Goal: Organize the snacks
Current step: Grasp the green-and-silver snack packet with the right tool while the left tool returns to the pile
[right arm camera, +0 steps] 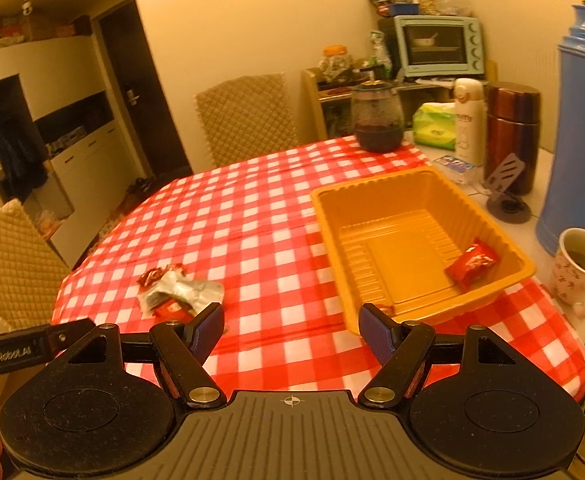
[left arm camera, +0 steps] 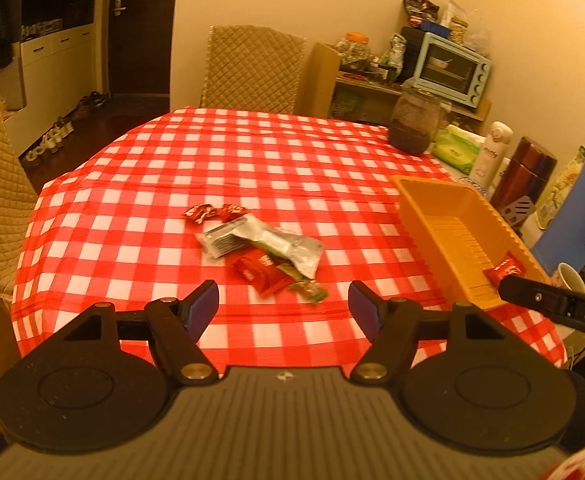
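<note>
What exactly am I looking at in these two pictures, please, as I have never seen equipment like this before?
These are two handheld grippers, one in each of a person's hands, each carrying a fisheye camera that looks forward along its two fingers. One picture comes from the left gripper, the other from the right gripper. Both are open and hold nothing. Below them is a table under a red checked tablecloth. On it lies a small pile of snack packets, and to the right stands an orange plastic tray with one red snack packet already inside. The job is sorting the snacks.
</note>
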The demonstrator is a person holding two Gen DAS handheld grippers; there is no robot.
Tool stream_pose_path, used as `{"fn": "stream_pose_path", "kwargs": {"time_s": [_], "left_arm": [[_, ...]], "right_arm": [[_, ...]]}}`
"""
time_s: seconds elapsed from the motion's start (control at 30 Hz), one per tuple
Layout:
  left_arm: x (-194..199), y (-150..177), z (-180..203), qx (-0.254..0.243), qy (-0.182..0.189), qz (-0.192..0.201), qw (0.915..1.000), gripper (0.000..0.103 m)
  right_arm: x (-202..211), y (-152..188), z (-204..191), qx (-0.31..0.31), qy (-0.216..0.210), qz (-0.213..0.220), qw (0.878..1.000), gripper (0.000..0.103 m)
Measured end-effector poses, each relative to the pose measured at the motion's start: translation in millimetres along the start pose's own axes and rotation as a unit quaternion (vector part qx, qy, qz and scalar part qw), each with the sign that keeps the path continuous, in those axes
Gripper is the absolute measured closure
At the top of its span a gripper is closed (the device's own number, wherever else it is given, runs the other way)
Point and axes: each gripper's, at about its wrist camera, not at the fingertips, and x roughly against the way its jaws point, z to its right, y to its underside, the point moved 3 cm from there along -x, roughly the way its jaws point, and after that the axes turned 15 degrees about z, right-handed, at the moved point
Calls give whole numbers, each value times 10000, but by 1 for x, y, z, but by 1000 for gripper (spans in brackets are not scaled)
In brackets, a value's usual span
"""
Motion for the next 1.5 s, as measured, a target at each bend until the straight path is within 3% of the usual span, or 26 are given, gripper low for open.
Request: {"fn": "stream_pose_path", "kwargs": {"time_s": [0.37, 1.07, 1.2, 1.37, 1.5], "left_arm": [[-27, 4, -35, 71, -408, -115, 9991, 28], [-122, 30, -66, 72, -400, -434, 9982, 28], [-130, 36, -75, 259, -396, -506, 9976, 28], [-136, 42, -80, 310, -387, -560, 9972, 28], [-139, 45, -82, 349, -372, -616, 9968, 28]], "right_arm": [[-41, 24, -32, 416, -705, -189, 9965, 29], [-167, 83, -65, 1113, -1663, -807, 9764, 30], [-186, 89, -70, 1153, -1708, -940, 9740, 45], [-200, 95, -75, 1355, -1675, -992, 9715, 56], [-202, 101, -80, 1578, -1664, -999, 9682, 73]]}}
